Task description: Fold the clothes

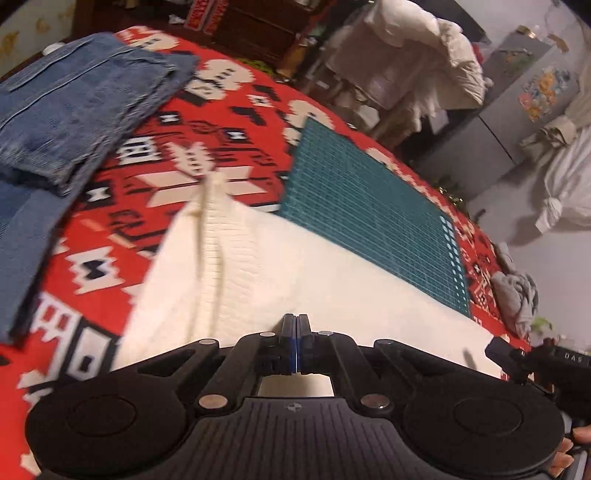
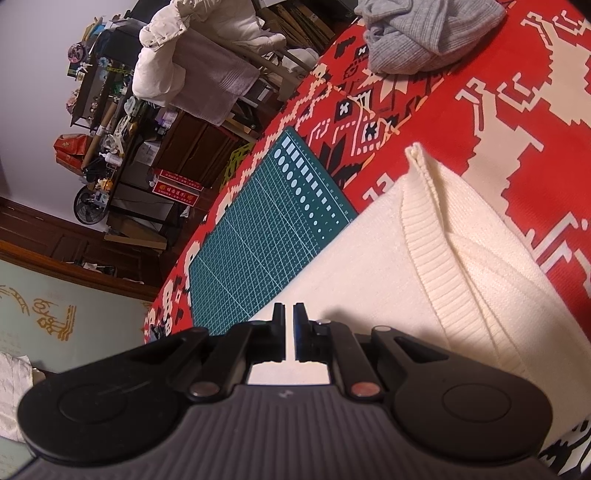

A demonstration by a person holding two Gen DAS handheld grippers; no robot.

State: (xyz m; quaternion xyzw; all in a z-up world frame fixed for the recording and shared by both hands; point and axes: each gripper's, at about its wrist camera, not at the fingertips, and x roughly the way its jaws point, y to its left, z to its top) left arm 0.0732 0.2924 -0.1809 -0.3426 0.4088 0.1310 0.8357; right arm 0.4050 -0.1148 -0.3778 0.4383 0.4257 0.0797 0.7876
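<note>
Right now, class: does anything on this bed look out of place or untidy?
Yes. The grey garment sits crumpled near the blanket's edge, unlike the folded jeans. A green cutting mat lies partly under the cream sweater.

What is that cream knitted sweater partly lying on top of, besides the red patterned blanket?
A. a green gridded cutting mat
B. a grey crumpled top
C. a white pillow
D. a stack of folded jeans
A: the cream sweater covers the near edge of the green cutting mat, while the folded jeans and the grey top lie apart from it on the blanket.
</note>
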